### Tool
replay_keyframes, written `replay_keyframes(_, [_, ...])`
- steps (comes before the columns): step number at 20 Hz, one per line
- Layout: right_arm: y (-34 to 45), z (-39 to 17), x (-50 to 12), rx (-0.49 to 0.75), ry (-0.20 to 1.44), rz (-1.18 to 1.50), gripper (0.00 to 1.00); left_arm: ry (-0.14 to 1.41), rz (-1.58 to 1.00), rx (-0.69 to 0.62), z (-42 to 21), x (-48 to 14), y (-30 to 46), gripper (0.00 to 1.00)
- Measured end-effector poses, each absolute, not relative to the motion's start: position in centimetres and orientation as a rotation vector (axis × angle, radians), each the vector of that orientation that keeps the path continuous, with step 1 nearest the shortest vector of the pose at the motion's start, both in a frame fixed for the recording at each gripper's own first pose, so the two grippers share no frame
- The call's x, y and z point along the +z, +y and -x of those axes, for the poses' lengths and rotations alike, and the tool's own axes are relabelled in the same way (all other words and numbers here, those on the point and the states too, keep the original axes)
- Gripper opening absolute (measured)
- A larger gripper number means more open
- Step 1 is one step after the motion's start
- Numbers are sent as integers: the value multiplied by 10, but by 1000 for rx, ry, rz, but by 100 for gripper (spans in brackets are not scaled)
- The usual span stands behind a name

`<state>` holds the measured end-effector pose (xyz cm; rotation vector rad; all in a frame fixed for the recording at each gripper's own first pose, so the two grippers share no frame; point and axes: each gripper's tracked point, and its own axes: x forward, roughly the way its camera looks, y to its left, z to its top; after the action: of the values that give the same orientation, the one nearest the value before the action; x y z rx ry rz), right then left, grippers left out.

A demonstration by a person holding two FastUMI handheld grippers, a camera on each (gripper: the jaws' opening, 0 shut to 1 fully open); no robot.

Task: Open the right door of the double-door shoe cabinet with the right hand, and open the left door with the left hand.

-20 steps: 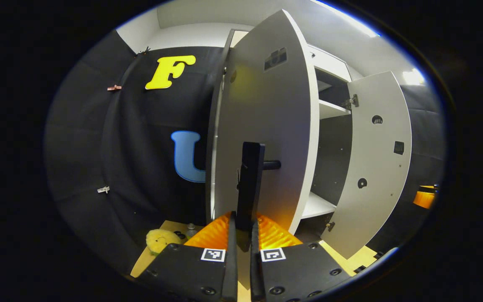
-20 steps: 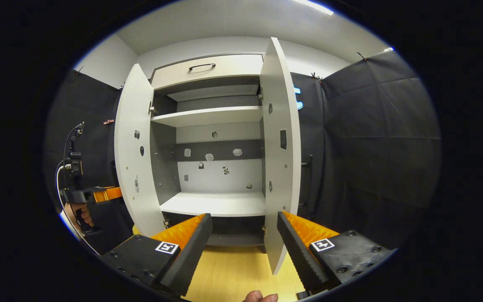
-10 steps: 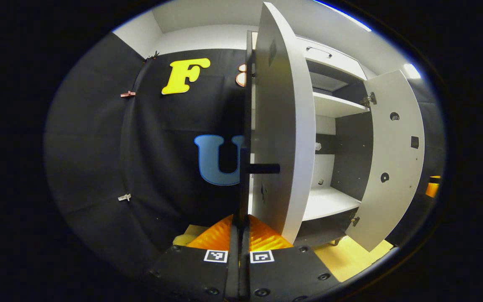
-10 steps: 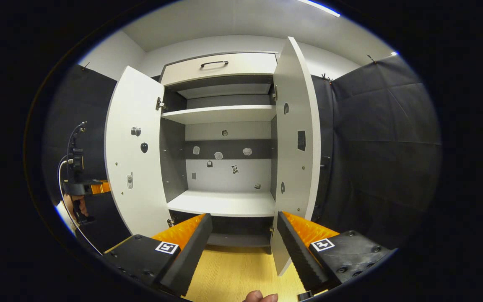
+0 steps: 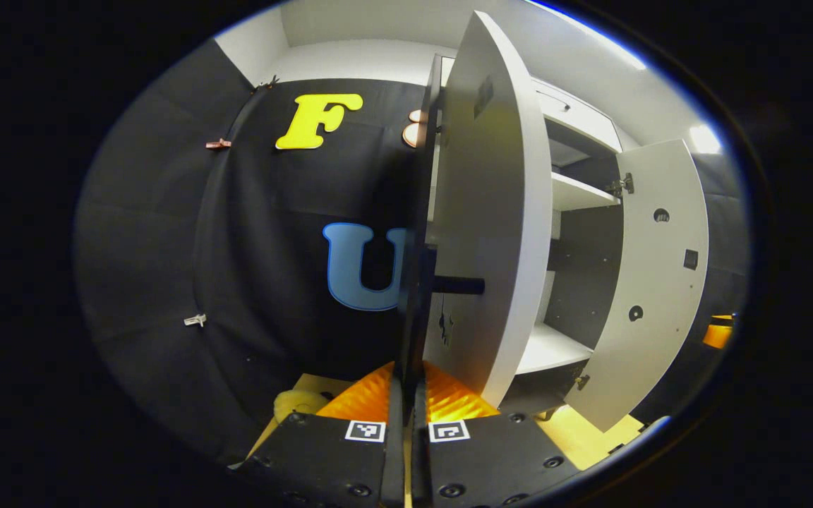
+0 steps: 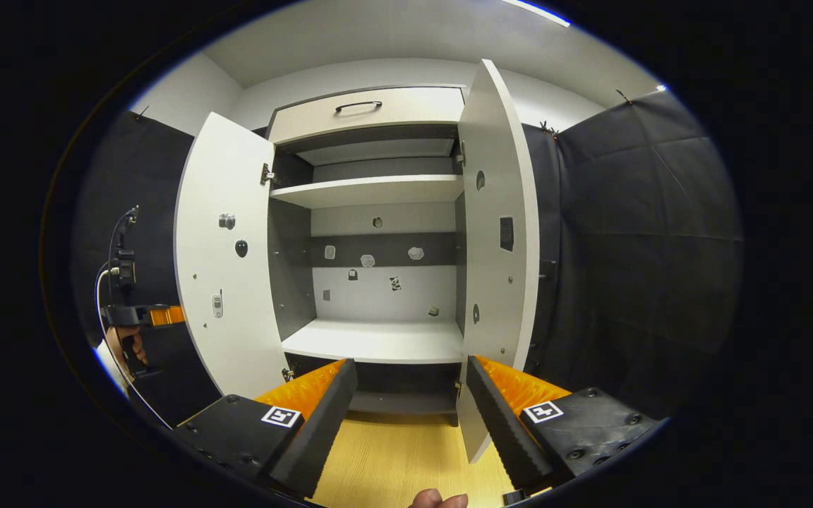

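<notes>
Shoe cabinet (image 6: 378,212) stands dead ahead with both doors swung wide. Nearest, the right gripper (image 6: 412,395) hangs off with fingers spread on nothing, since the right door (image 6: 495,268) is already out. The left gripper (image 5: 404,395) is pinched on the black bar handle (image 5: 417,310) of the left door (image 5: 491,233), so it can steer the swing. Inside: pale shelves, dark back strip, drawer up top.
</notes>
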<state>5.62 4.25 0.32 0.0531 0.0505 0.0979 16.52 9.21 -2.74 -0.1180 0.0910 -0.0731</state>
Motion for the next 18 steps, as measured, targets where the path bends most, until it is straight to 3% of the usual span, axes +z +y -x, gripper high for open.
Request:
replay_keyframes(3, [41, -55, 3, 98, 53, -65, 98, 74, 98, -60, -155, -21, 94, 9])
replay_keyframes(12, [46, -56, 3, 125, 60, -66, 98, 62, 59, 0, -98, -3, 94, 24])
replay_keyframes(14, [45, -58, 5, 128, 57, -73, 98, 56, 66, 1, -87, 2, 88, 35])
replay_keyframes(18, [44, -65, 9, 130, 52, -82, 98, 53, 84, -29, -72, 7, 64, 72])
